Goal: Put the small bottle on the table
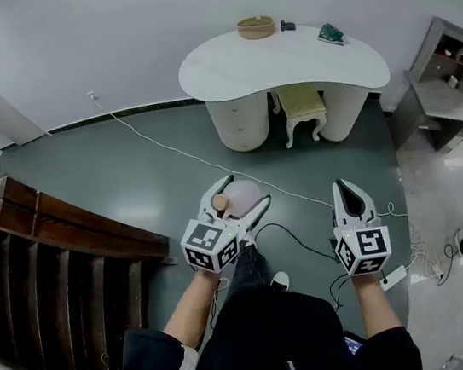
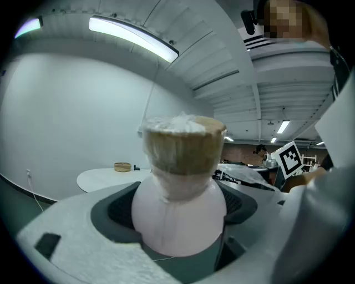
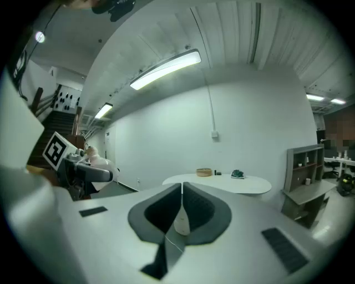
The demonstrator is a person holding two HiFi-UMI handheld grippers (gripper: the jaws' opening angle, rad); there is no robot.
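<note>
A small pink round bottle [image 1: 241,194] with a cork top [image 2: 186,147] sits between the jaws of my left gripper [image 1: 245,192]. The pads press its belly [image 2: 178,222] from both sides. I hold it out in front of me above the grey floor. The white curved table [image 1: 282,64] stands some way ahead; it also shows small in the left gripper view [image 2: 105,178]. My right gripper [image 1: 341,184] is beside it on the right, its jaws together with nothing between them [image 3: 182,208]. From the right gripper view the table [image 3: 222,182] lies ahead.
On the table are a round woven basket [image 1: 256,27], a small dark item and a green object [image 1: 331,33]. A white stool [image 1: 301,109] stands under it. A wooden stair rail [image 1: 59,240] runs along the left, a grey shelf unit [image 1: 447,70] stands right, and cables [image 1: 175,151] cross the floor.
</note>
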